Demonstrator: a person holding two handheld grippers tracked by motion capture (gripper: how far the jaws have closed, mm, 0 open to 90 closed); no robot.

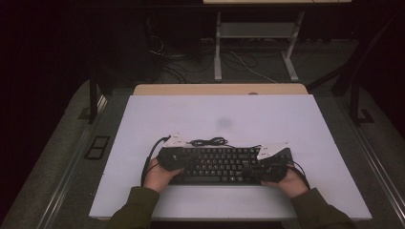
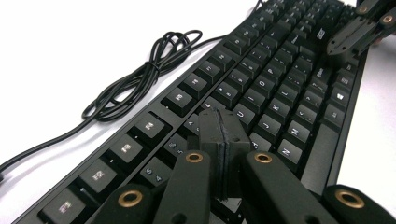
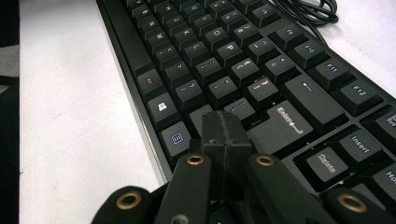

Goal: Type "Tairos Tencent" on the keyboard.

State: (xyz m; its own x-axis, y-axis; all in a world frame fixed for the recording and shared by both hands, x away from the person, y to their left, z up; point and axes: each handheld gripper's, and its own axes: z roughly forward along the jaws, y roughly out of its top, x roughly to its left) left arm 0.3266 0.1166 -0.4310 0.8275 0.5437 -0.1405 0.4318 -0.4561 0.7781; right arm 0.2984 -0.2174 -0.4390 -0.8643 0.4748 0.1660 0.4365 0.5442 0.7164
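Left gripper view: left gripper (image 2: 219,122) jaws pressed together, empty, over the keyboard (image 2: 261,88); right gripper (image 3: 226,128) likewise.

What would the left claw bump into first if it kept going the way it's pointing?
Most likely the keyboard. The shut left claw points low along the key rows, so its tip would probably hit the letter keys just ahead. How high it sits above them is hard to tell.
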